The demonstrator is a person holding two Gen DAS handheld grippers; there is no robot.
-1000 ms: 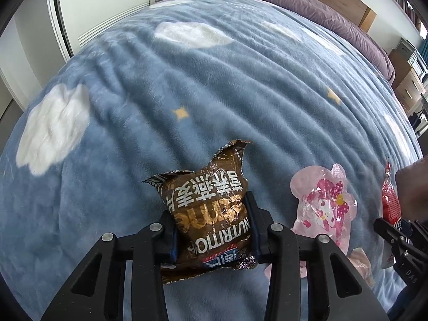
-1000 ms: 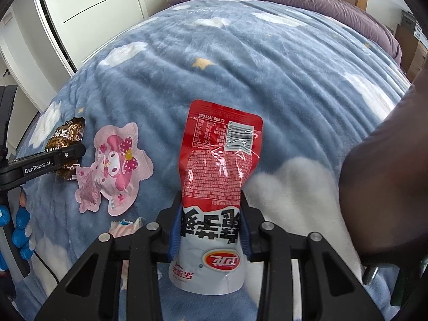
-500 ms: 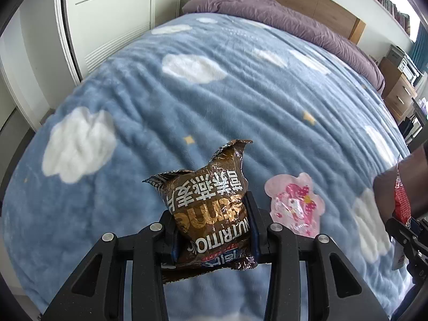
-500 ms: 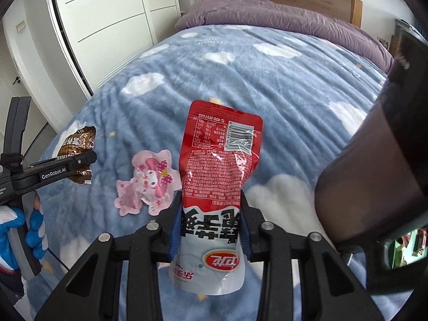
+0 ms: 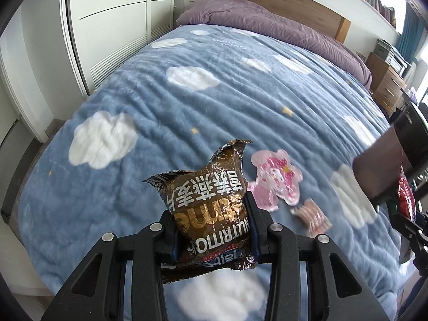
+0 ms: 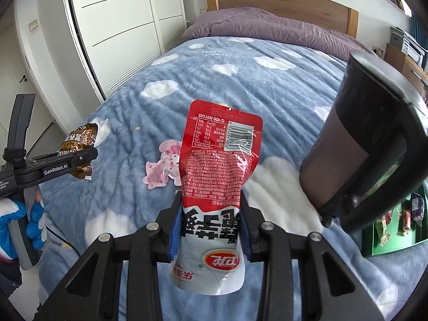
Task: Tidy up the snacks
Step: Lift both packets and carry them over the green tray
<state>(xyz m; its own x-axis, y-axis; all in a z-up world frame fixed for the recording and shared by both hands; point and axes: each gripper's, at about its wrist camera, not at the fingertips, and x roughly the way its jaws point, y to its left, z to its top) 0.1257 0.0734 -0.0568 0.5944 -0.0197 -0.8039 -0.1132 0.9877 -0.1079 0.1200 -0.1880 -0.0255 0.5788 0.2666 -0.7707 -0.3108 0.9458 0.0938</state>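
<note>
My left gripper (image 5: 212, 220) is shut on a brown snack bag (image 5: 207, 203) and holds it well above the blue cloud blanket (image 5: 187, 112). It also shows at the left of the right wrist view (image 6: 80, 157) with the brown bag (image 6: 79, 140). My right gripper (image 6: 210, 219) is shut on a red and white snack pouch (image 6: 216, 171), also lifted. The pouch shows at the right edge of the left wrist view (image 5: 406, 200). A pink character packet (image 5: 275, 179) and a small pink sausage pack (image 5: 311, 215) lie on the blanket.
A brown container with a black lid (image 6: 355, 144) stands at the right, over a green tray (image 6: 396, 227) holding several small snacks. White wardrobe doors (image 6: 120, 26) are left of the bed. Purple bedding (image 6: 267, 29) and a wooden headboard (image 6: 281, 0) are at the far end.
Both grippers have risen away from the blanket with their bags still held. The bed looks farther off, and the container's lid and the green tray have come into the right wrist view.
</note>
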